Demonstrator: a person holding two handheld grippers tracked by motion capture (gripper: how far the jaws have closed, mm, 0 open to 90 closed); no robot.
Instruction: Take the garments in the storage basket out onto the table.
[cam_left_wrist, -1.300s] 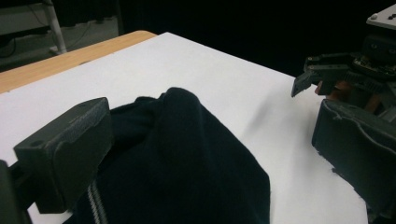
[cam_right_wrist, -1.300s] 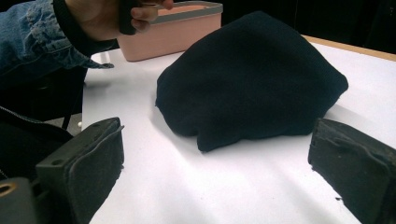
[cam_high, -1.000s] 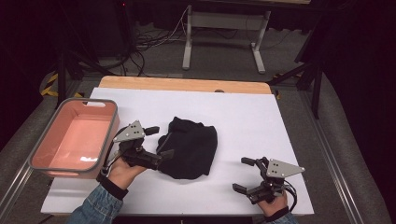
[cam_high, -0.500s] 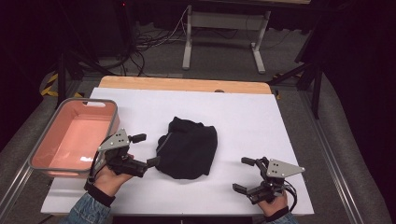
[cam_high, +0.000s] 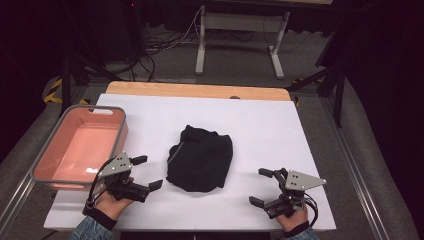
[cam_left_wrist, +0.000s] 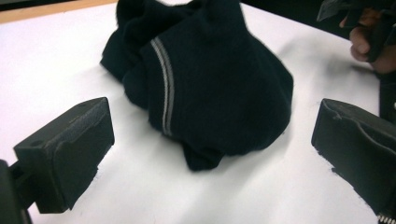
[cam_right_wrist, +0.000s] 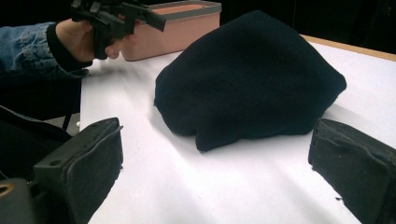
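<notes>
A crumpled black garment (cam_high: 201, 159) lies bunched in a heap near the middle of the white table top (cam_high: 280, 125), a little toward the person's edge. In the left gripper view a thin grey stripe (cam_left_wrist: 165, 88) runs down one fold of the cloth, and the heap sits just past the two black jaws, touching neither.

The left gripper (cam_high: 145, 173) hovers just to the left of the garment, close to it but apart; its jaws are spread wide with nothing between them. A hand (cam_high: 112, 202) with a denim sleeve grips it from below. The right gripper (cam_high: 262, 187) is farther off, on the garment's right and nearer the table's front edge, with bare white surface between them; its jaws too stand wide apart and hold nothing. In the right gripper view the dark heap lies ahead between the jaws, and beyond it the other hand holds its gripper up.

A pink tub (cam_high: 80, 147) with a grey rim stands at the left edge of the table, just beside the left gripper
</notes>
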